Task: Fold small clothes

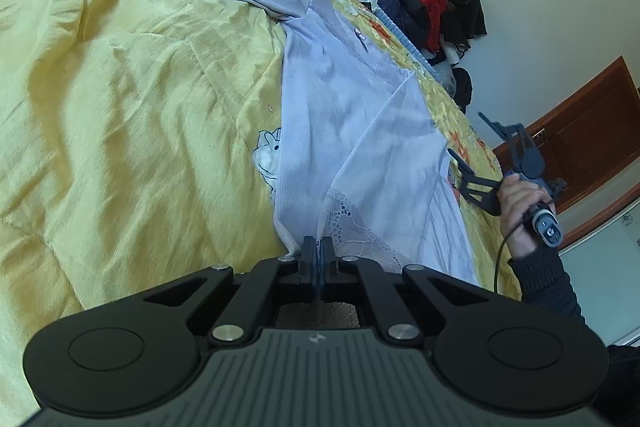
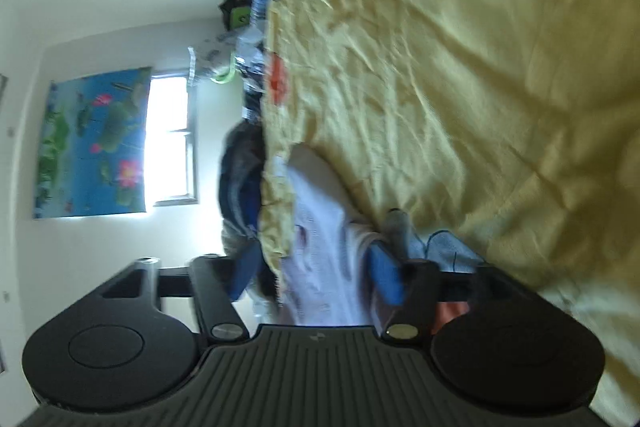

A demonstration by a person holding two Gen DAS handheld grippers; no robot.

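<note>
One big bed with a yellow crinkly quilt [image 1: 140, 99] holds one pale lilac soft top [image 1: 352, 131], stretched long, running away from the left gripper [image 1: 316, 251]. Its fingers are squeezed tight on the lacy near edge. The right gripper [image 1: 476, 143] waits beside the top's side, fingers apart, holding nothing.

Black tool [image 1: 317, 255], dark knit sleeve [image 1: 548, 283]
</note>
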